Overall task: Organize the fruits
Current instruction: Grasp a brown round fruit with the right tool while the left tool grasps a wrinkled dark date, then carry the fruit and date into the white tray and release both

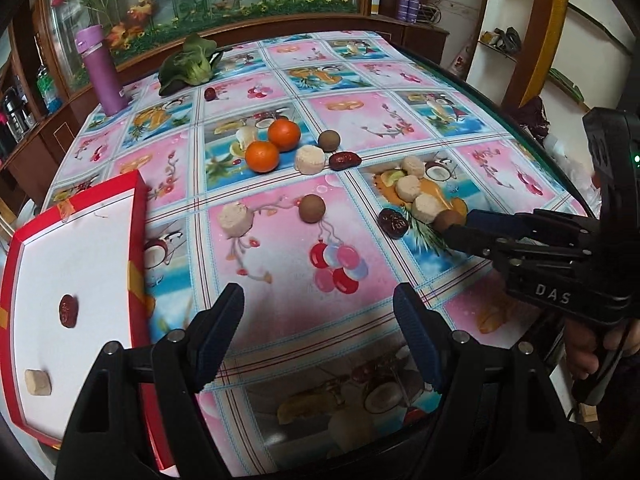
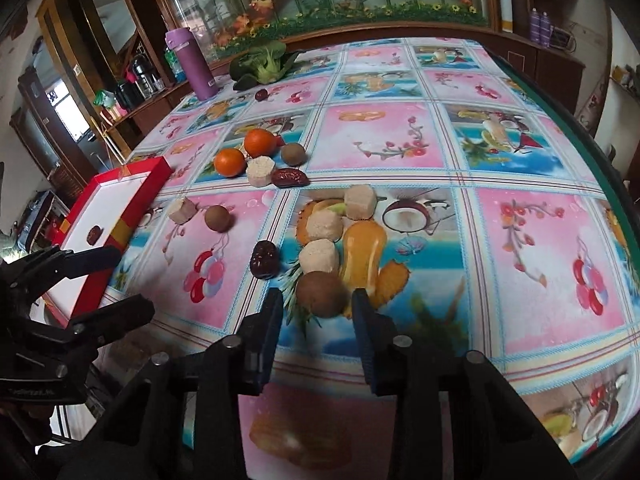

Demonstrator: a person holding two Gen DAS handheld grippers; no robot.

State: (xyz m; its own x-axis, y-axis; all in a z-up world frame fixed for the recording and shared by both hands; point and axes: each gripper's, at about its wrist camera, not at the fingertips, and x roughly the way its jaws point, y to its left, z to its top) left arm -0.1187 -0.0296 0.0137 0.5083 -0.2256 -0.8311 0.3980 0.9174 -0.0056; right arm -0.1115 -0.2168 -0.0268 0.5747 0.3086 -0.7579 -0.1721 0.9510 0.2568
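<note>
A brown round fruit rests on the tablecloth between the fingers of my right gripper, which stand close on either side with slim gaps. In the left wrist view the same right gripper reaches in from the right to that fruit. My left gripper is open over bare cloth beside the red tray, which holds a red date and a beige chunk. Two oranges, another brown fruit, several beige chunks and a dark date lie scattered.
A purple bottle and a green leafy vegetable stand at the table's far left, with a lone date near them. The table edge curves along the right. A hand holds the right gripper's handle.
</note>
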